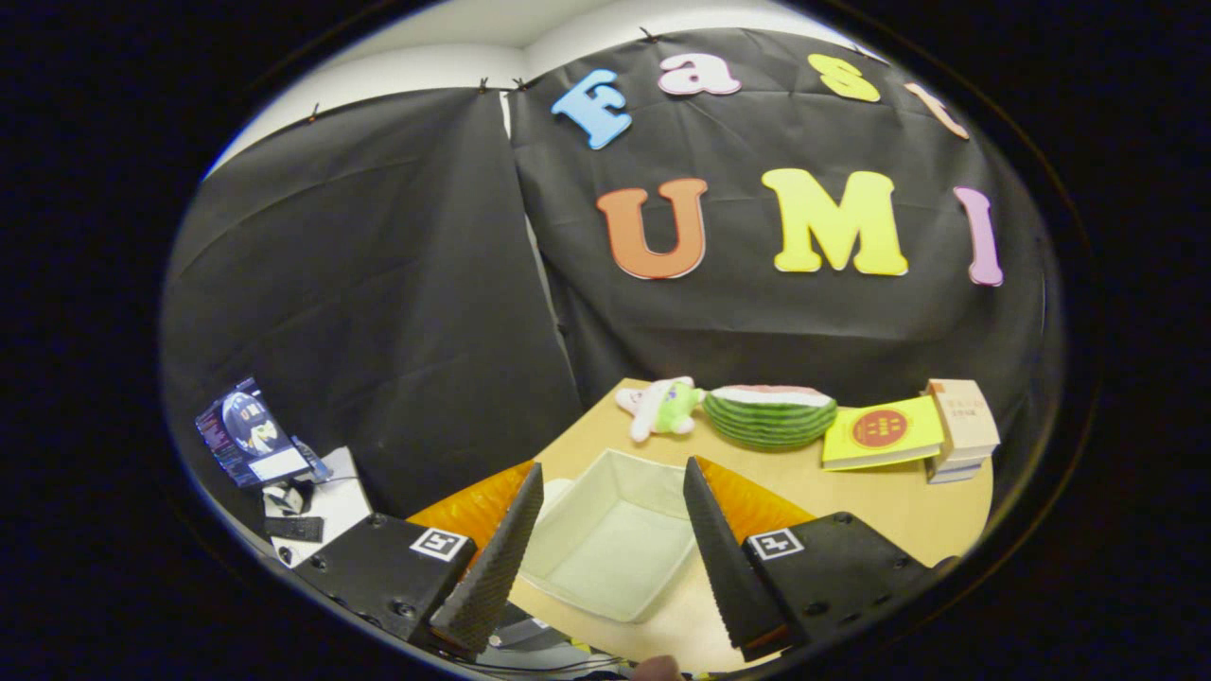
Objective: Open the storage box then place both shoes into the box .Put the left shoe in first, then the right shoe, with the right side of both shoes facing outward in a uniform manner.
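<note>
Storage box (613, 549) sits open-topped and empty on the desk (880, 501), seen between our spread fingers; the tool (610, 544) hovers above, holding nothing. Risk, we judge: its soft walls may fold if a shoe catches the rim.

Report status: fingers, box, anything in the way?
Gripper open, fingers empty, above the table. Storage box between them, open, nothing inside. Plush toy and books beyond, clear of it.

Even, fairly dim indoor light; sharp centre, strong fisheye bending at edges.
</note>
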Demonstrator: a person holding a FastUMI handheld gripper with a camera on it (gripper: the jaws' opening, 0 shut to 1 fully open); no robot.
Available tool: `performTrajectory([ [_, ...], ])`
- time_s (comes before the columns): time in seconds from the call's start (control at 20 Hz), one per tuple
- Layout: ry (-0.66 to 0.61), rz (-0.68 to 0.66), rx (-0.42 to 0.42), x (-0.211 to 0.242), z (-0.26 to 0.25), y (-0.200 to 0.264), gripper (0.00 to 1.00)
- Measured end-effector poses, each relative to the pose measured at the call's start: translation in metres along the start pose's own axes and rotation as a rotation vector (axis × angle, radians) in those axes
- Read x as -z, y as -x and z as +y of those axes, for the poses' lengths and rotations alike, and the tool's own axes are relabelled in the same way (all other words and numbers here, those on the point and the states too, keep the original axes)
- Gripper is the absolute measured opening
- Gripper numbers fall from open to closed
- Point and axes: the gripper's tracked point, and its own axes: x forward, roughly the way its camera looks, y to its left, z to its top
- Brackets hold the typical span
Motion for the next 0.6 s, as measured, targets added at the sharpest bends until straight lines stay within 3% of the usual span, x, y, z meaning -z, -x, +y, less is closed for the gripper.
performTrajectory([
  [0.3,-0.066,0.088,0.146,0.048,-0.111,0.037,0.93],
  [0.6,-0.217,0.351,0.228,0.153,-0.193,0.035,0.92],
])
